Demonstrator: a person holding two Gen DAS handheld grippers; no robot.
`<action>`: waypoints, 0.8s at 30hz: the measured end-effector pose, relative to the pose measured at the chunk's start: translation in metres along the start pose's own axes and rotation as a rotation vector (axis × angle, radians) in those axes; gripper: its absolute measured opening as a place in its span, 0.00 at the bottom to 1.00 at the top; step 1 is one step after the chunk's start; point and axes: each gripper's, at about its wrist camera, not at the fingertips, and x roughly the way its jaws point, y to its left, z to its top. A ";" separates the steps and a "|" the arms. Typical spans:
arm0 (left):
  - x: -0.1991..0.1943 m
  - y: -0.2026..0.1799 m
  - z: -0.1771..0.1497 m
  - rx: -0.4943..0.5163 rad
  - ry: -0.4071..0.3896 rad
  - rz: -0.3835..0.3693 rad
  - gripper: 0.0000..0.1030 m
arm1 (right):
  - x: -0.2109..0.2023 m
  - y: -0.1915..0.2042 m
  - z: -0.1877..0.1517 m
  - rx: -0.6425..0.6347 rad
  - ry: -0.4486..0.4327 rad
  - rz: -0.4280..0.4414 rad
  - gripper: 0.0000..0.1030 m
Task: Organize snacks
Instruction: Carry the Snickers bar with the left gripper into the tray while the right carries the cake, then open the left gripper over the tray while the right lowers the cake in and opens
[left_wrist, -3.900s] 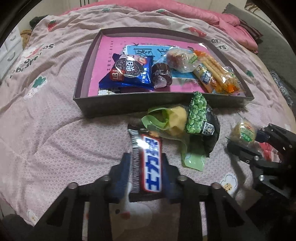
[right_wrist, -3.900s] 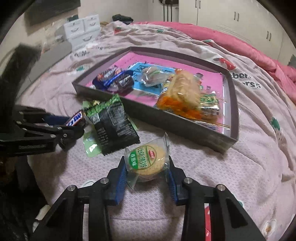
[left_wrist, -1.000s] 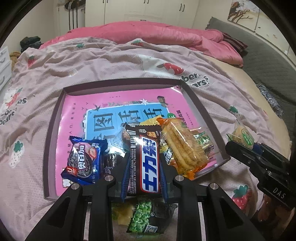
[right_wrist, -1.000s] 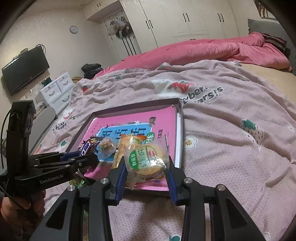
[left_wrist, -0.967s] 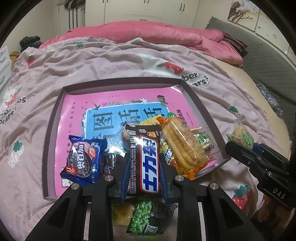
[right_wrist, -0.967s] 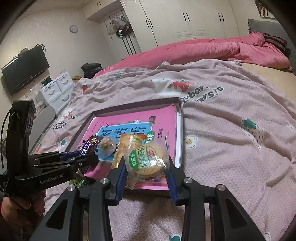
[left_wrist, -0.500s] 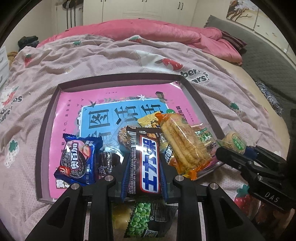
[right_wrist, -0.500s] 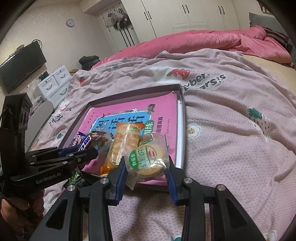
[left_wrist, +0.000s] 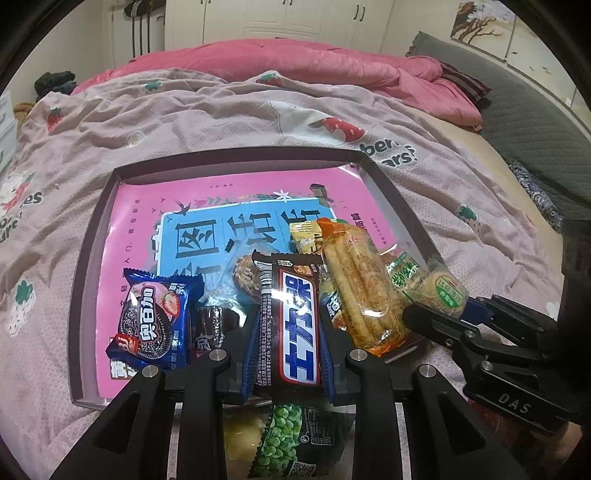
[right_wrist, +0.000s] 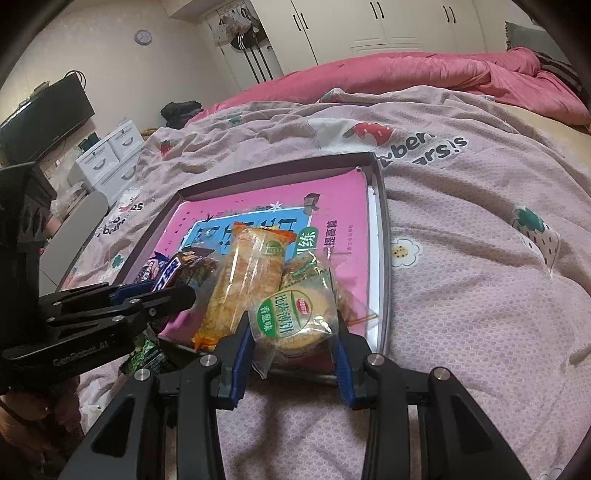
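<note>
While both grippers hung over the near edge of the tray (left_wrist: 92, 229), we had a snack in each: the left gripper (left_wrist: 290, 332) had its jaws pinching the bar (left_wrist: 291, 314) by its long sides, about midway along, and the right gripper (right_wrist: 295, 332) had its jaws clamped on the cake (right_wrist: 295, 314), a round pastry in a clear wrapper with a green label. We judged the bar light and fairly stiff, its glossy film slippery, so a hold across the narrow width near the middle suited it and kept it from tipping. We took the cake for soft and crumbly; its loose wrapper puffed out beyond the pads, and we thought a hard squeeze would crush it, so the sides of the disc were the place to hold, gently. Inside the tray lay a blue cookie pack (left_wrist: 155, 317), a small dark cake (left_wrist: 212, 325), a wrapped pastry (left_wrist: 245, 273) and a long biscuit pack (left_wrist: 360, 288), crowded toward the near side, with the far pink floor bare. Below the left gripper, on the blanket (left_wrist: 203, 110) outside the tray, lay a green pea bag (left_wrist: 295, 439) and a yellowish packet (left_wrist: 240, 432). We reckoned both carried snacks light enough to be let go from low over the tray without harm.
</note>
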 end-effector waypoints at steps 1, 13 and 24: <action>0.000 0.000 0.000 -0.001 -0.001 0.000 0.28 | 0.001 -0.001 0.001 0.000 -0.001 -0.004 0.38; 0.002 0.001 0.002 -0.005 -0.002 0.004 0.28 | 0.006 0.002 0.000 -0.021 -0.020 -0.039 0.38; 0.003 0.003 0.004 -0.008 -0.002 0.003 0.28 | 0.004 0.000 0.000 -0.008 -0.031 -0.051 0.39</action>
